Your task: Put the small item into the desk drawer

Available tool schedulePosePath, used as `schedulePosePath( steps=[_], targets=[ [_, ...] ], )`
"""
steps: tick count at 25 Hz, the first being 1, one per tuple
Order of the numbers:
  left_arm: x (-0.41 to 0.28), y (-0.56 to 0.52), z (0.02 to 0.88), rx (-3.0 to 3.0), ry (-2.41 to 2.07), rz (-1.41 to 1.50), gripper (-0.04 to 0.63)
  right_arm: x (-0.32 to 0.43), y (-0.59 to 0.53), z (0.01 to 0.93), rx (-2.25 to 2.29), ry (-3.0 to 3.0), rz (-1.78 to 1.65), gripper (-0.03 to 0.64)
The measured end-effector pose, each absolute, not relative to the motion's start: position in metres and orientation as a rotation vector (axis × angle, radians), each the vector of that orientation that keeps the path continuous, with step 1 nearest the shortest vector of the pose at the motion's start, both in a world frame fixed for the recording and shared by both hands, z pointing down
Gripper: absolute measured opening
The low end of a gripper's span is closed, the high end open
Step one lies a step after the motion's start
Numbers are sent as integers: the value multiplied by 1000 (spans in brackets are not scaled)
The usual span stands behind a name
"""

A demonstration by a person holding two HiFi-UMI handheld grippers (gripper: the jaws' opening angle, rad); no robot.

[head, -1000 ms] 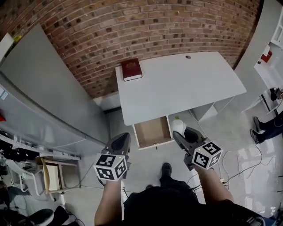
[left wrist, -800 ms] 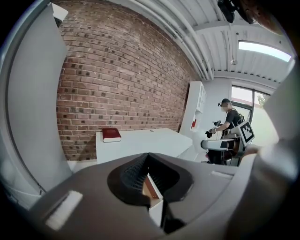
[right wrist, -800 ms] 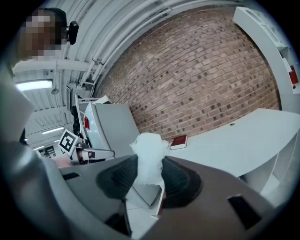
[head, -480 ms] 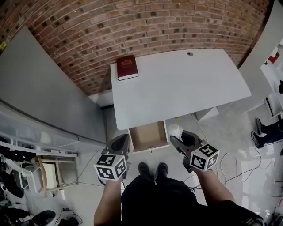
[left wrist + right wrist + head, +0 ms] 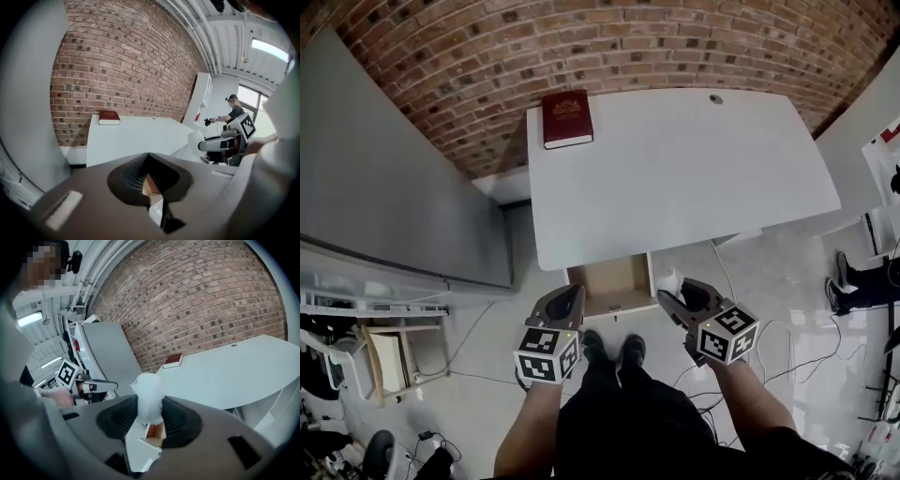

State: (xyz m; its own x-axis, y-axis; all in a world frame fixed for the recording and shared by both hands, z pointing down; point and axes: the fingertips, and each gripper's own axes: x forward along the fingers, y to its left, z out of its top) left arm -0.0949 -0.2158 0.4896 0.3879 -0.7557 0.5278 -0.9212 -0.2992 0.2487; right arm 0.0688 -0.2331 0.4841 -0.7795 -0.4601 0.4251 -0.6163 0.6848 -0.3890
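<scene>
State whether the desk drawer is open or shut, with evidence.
Open: the drawer juts out from under the white desk, its bare wooden floor showing.

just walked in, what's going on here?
A person stands at the white desk with a gripper in each hand. The right gripper is clamped on a small white item, held beside the open drawer, not yet in it. The left gripper is shut and empty.
</scene>
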Motion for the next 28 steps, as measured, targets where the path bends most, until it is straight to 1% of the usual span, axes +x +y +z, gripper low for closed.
schedulePosePath(
  steps=[7,16,23,28],
  targets=[
    [-91,-216,554,2074,-1399,453,11,53,-239,544,788,-2532,801,158],
    [-67,-233,626,2063,-1323,487,11,58,-240,631,705,-2408,821,158],
    [-59,-242,667,2008,-1324,440,11,45,-239,681,629,-2360,856,158],
    [-61,-236,691,1982,-1333,448,11,30,-235,701,571,-2349,853,158]
  ],
)
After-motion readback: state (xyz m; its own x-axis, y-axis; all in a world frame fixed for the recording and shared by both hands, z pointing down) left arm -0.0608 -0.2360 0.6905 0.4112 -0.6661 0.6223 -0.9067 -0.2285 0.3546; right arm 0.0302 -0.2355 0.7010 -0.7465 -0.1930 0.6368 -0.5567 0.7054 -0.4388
